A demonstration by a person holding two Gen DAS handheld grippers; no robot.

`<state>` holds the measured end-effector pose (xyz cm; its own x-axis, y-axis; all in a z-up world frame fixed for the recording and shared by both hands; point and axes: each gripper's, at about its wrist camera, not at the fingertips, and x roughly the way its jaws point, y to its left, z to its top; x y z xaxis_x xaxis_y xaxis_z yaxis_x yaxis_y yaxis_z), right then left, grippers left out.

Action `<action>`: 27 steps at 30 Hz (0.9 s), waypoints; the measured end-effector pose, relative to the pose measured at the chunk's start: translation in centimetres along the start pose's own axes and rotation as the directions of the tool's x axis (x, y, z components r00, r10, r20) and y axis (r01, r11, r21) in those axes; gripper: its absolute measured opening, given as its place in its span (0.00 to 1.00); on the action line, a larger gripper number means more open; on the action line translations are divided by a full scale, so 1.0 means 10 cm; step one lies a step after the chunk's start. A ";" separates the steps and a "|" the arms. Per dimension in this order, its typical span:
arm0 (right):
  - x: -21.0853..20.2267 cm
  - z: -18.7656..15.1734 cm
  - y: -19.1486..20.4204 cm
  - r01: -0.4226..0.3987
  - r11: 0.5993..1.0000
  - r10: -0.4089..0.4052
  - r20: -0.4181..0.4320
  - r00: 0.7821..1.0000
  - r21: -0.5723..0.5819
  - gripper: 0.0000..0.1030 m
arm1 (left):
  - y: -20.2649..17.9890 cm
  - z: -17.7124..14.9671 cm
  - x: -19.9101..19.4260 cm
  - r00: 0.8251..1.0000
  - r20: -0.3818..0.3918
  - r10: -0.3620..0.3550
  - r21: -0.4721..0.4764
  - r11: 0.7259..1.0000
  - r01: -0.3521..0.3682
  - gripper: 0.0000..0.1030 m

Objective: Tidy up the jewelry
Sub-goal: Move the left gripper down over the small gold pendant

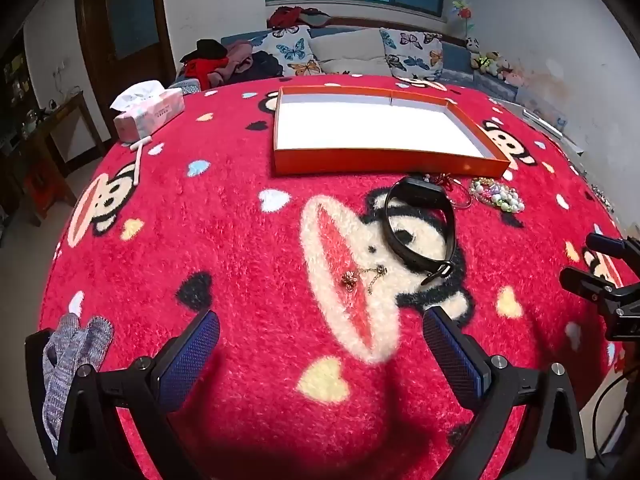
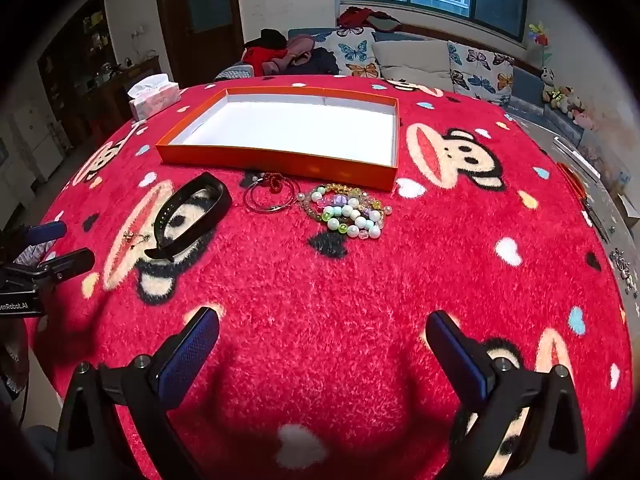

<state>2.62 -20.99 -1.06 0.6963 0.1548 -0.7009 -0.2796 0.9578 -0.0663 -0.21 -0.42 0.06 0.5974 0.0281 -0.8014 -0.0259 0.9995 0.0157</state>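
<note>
An orange box with a white inside [image 1: 390,162] [image 2: 280,160] lies empty at the far side of the red blanket. In front of it lie a black strap bracelet [image 1: 420,228] [image 2: 192,216], a thin gold chain [image 1: 362,276] [image 2: 136,237], a red-and-silver ring bangle [image 2: 270,196] [image 1: 444,182] and a heap of bead bracelets [image 2: 348,214] [image 1: 498,194]. My left gripper [image 1: 320,344] is open and empty, just short of the gold chain. My right gripper [image 2: 322,344] is open and empty, well short of the beads. Each gripper shows at the edge of the other's view [image 1: 592,264] [image 2: 60,244].
A pink tissue pack [image 1: 148,110] [image 2: 154,96] sits at the far left edge with a white stick [image 1: 140,156] beside it. A grey knitted cloth [image 1: 68,360] lies by my left finger. A sofa with butterfly cushions [image 1: 360,52] stands behind the table.
</note>
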 end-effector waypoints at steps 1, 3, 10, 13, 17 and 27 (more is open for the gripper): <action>0.00 0.00 0.00 -0.001 1.000 0.001 0.000 1.000 0.002 1.00 | 0.06 0.00 -0.01 1.000 0.005 -0.022 -0.009 1.000 0.022 1.00; -0.03 0.00 0.02 -0.002 1.000 0.002 0.002 1.000 0.001 1.00 | 0.07 -0.05 -0.02 1.000 0.013 -0.013 -0.008 1.000 0.013 1.00; -0.09 -0.01 0.07 -0.002 1.000 0.002 0.000 1.000 0.002 1.00 | 0.10 -0.03 0.01 0.999 -0.028 -0.016 -0.006 1.000 0.016 1.00; -0.07 0.00 0.09 -0.006 1.000 0.006 -0.007 1.000 0.003 1.00 | 0.15 -0.04 0.05 0.999 -0.042 -0.022 -0.017 1.000 0.021 1.00; -0.03 -0.01 0.04 -0.019 1.000 0.020 -0.005 1.000 0.004 1.00 | 0.12 -0.03 0.09 0.998 -0.053 -0.026 -0.006 1.000 0.025 1.00; 0.03 -0.01 0.07 -0.031 1.000 0.031 -0.017 0.999 -0.003 1.00 | 0.12 0.03 0.20 0.996 -0.078 -0.031 -0.008 1.000 0.030 1.00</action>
<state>2.59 -20.30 -1.34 0.6759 0.1807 -0.7145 -0.3031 0.9519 -0.0460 1.14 0.86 -1.33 0.5338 -0.0038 -0.8456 -0.0140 0.9998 -0.0133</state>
